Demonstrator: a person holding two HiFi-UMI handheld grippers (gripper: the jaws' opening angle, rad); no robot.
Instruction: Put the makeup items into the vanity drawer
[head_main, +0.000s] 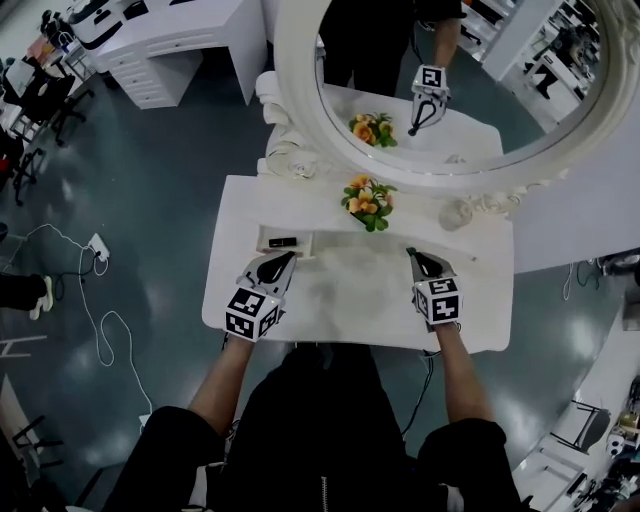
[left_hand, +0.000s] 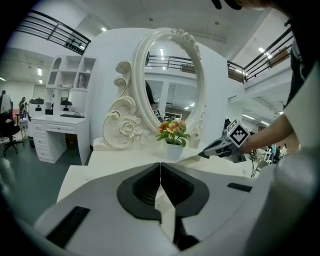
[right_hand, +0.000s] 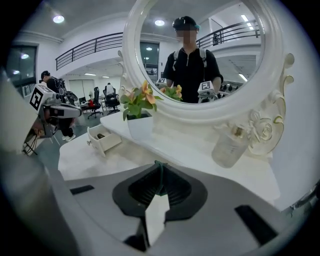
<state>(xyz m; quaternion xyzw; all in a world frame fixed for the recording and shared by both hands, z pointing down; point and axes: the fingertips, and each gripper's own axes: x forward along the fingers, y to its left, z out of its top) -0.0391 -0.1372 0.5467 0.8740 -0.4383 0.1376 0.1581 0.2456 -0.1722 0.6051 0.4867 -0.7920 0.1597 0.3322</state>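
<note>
A small white drawer (head_main: 285, 241) (right_hand: 103, 140) stands open on the white vanity top (head_main: 350, 300), with a dark makeup item (head_main: 283, 241) (right_hand: 101, 135) inside it. My left gripper (head_main: 286, 258) (left_hand: 160, 170) hovers just in front of the drawer, its jaws closed together with nothing between them. My right gripper (head_main: 411, 253) (right_hand: 159, 169) is held above the right half of the top. It is shut, with a thin dark green sliver pinched at its tips; what the sliver is I cannot tell. The left gripper view also shows the right gripper (left_hand: 203, 155) beside the flower pot.
A pot of orange flowers (head_main: 367, 201) (right_hand: 140, 125) (left_hand: 173, 149) stands at the back middle, under the oval mirror (head_main: 450, 165). A clear glass bottle (head_main: 455, 213) (right_hand: 230, 145) stands at the back right. Cables lie on the floor (head_main: 100, 320) to the left.
</note>
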